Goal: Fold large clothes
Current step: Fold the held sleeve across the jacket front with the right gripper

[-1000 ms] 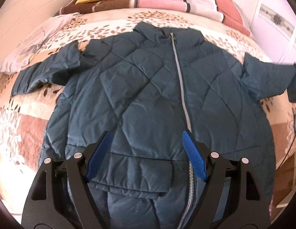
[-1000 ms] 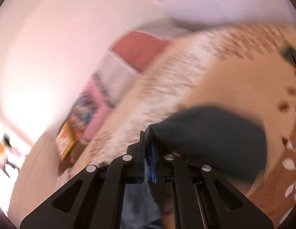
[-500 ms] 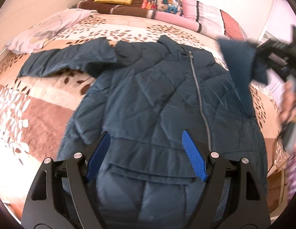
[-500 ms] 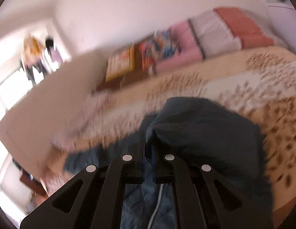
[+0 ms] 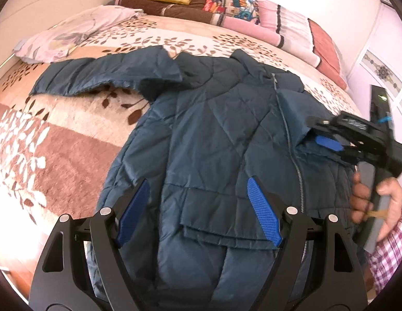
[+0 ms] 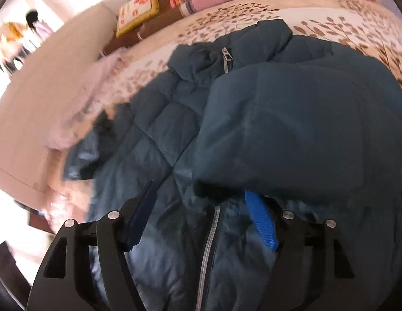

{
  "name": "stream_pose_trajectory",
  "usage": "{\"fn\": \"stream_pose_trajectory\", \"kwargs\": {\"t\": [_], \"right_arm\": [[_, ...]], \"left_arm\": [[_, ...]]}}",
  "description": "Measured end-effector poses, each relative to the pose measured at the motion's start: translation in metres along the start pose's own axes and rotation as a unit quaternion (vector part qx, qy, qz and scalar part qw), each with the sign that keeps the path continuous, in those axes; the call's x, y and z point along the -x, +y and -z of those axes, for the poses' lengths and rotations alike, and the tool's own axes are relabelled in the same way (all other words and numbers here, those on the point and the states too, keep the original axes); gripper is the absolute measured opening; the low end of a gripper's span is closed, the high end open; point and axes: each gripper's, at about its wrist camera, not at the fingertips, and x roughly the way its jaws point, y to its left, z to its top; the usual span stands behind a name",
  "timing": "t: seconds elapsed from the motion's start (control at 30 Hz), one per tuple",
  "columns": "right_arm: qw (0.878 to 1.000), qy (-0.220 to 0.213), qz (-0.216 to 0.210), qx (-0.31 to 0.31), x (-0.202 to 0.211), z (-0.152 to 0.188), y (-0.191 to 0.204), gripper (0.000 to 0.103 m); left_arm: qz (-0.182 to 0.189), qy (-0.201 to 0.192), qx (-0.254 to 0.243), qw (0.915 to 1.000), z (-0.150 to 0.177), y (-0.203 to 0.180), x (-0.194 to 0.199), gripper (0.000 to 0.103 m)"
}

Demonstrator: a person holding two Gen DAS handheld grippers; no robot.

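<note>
A dark teal quilted jacket (image 5: 213,134) lies front up on the bed, zipper (image 5: 291,145) closed. Its left sleeve (image 5: 105,75) stretches out to the left. Its right sleeve (image 6: 291,119) is folded over the chest, its cuff just past my right fingertips. My left gripper (image 5: 198,204) is open and empty above the jacket's hem. My right gripper (image 6: 201,207) is open above the zipper; it also shows in the left wrist view (image 5: 330,140) at the right, held by a hand.
The bedspread (image 5: 58,142) has a brown leaf pattern. Pillows and folded blankets (image 5: 226,2) line the headboard. A pale lilac cloth (image 5: 79,31) lies at the far left. A white wall and cupboard (image 5: 382,64) stand on the right.
My right gripper carried the right sleeve across onto the jacket's chest, then opened and let it go. My left gripper stayed open over the hem and swung its view left.
</note>
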Motion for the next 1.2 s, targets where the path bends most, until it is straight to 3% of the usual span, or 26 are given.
{"fn": "stream_pose_trajectory", "kwargs": {"t": [0.13,0.17,0.27,0.37,0.53,0.67,0.7,0.8,1.0,1.1,1.2], "right_arm": [[0.997,-0.047,-0.02,-0.052,0.036,0.0,-0.029,0.068],[0.995,-0.056,-0.016,-0.085,0.043,-0.001,-0.044,0.063],[0.982,-0.053,-0.029,-0.177,0.044,-0.004,-0.079,0.056],[0.97,-0.052,-0.023,-0.234,0.04,-0.007,-0.097,0.055],[0.965,-0.048,-0.003,-0.257,0.035,-0.009,-0.101,0.055],[0.969,-0.037,0.024,-0.244,0.028,-0.014,-0.086,0.051],[0.97,-0.04,0.029,-0.237,0.028,-0.016,-0.083,0.038],[0.978,-0.054,0.054,-0.195,0.027,-0.03,-0.065,0.018],[0.994,-0.087,0.055,-0.043,0.023,-0.063,0.025,0.016],[0.997,-0.075,0.02,0.027,0.012,-0.071,0.073,0.016],[0.998,-0.043,-0.028,0.042,0.004,-0.071,0.096,0.016]], "left_arm": [[0.009,-0.005,-0.028,0.9995,-0.004,-0.017,-0.003,0.077],[0.011,-0.005,-0.031,0.9995,-0.004,-0.02,-0.004,0.077],[0.022,0.002,-0.032,0.9992,-0.004,-0.029,-0.007,0.077],[0.028,0.007,-0.036,0.9989,0.002,-0.032,-0.008,0.077],[0.027,0.013,-0.036,0.9989,0.012,-0.023,-0.007,0.077],[0.027,0.017,-0.027,0.9991,0.017,-0.013,-0.007,0.077],[0.028,0.015,-0.024,0.9992,0.018,-0.011,-0.007,0.077],[0.031,0.009,-0.019,0.9993,0.018,-0.004,-0.003,0.077],[0.031,0.004,-0.003,0.9995,0.019,0.012,0.001,0.077],[0.029,0.002,0.001,0.9996,0.018,0.016,0.002,0.077],[0.028,-0.001,0.003,0.9996,0.017,0.019,0.005,0.077]]}}
